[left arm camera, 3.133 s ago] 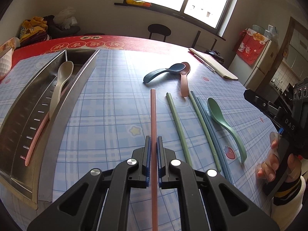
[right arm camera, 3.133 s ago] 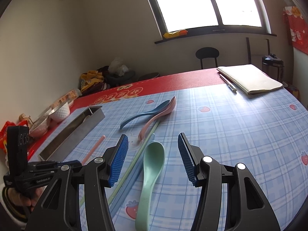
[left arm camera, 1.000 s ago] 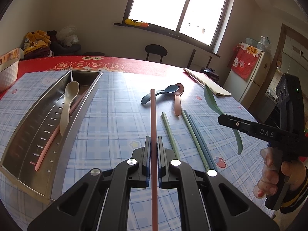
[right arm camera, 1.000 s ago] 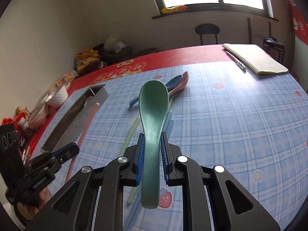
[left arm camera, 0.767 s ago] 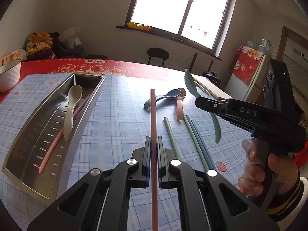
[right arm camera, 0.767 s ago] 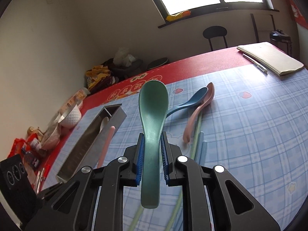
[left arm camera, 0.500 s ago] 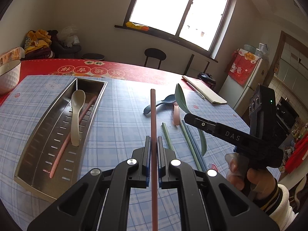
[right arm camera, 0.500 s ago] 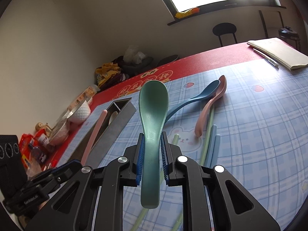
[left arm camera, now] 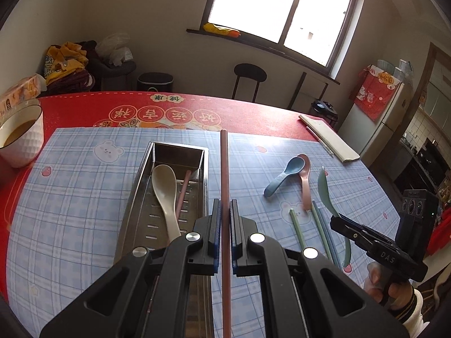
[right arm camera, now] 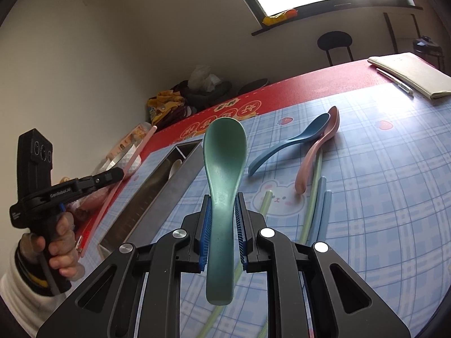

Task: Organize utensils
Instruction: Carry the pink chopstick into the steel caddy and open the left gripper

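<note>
The left gripper (left arm camera: 224,233) clenches a long pink chopstick (left arm camera: 224,174) mid-frame; the right gripper (right arm camera: 222,233) grasps a green plastic spoon (right arm camera: 224,174), bowl upward, centre frame.

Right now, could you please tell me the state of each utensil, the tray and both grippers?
Left gripper: shut on the pink chopstick, held above the table.
Right gripper: shut on the green spoon.
Metal tray: holds a cream spoon and a second pink chopstick.
Blue spoon: lying on the table, bowl against the pink spoon.
Three chopsticks: lying loose on the table.
</note>
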Demonstrator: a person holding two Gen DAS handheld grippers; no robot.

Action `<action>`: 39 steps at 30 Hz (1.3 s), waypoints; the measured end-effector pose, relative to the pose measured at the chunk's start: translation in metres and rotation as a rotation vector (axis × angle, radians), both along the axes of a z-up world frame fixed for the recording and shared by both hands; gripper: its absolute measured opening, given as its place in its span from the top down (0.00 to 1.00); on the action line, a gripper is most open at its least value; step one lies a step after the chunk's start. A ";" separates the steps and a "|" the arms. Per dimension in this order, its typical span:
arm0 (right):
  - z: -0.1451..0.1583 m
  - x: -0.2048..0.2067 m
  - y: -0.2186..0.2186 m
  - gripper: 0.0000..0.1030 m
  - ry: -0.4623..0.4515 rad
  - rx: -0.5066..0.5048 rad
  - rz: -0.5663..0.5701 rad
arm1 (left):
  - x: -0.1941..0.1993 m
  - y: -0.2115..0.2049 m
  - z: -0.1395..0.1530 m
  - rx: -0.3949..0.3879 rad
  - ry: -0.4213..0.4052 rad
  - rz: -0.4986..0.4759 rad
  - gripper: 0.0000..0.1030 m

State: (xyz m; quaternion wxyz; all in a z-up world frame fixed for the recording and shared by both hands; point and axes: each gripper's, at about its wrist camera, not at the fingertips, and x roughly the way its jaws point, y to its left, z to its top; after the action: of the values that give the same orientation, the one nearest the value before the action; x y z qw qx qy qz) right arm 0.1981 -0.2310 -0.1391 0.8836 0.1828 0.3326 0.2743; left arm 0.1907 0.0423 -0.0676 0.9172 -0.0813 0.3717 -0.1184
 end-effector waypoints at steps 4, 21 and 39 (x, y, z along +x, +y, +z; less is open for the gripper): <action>-0.002 0.002 0.001 0.84 0.010 0.000 0.004 | 0.023 0.000 -0.020 0.044 0.084 0.004 0.94; -0.005 0.005 0.001 0.84 0.020 0.009 0.006 | 0.053 0.004 -0.057 0.084 0.225 0.024 0.94; -0.008 0.006 0.007 0.84 0.026 -0.010 0.015 | -0.019 -0.003 -0.026 0.249 -0.057 0.006 0.61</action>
State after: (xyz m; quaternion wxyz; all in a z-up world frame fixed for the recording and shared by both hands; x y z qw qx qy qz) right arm 0.2037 -0.2240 -0.1466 0.8779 0.1795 0.3469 0.2770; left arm 0.1715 0.0395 -0.0938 0.9307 0.0355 0.3570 -0.0708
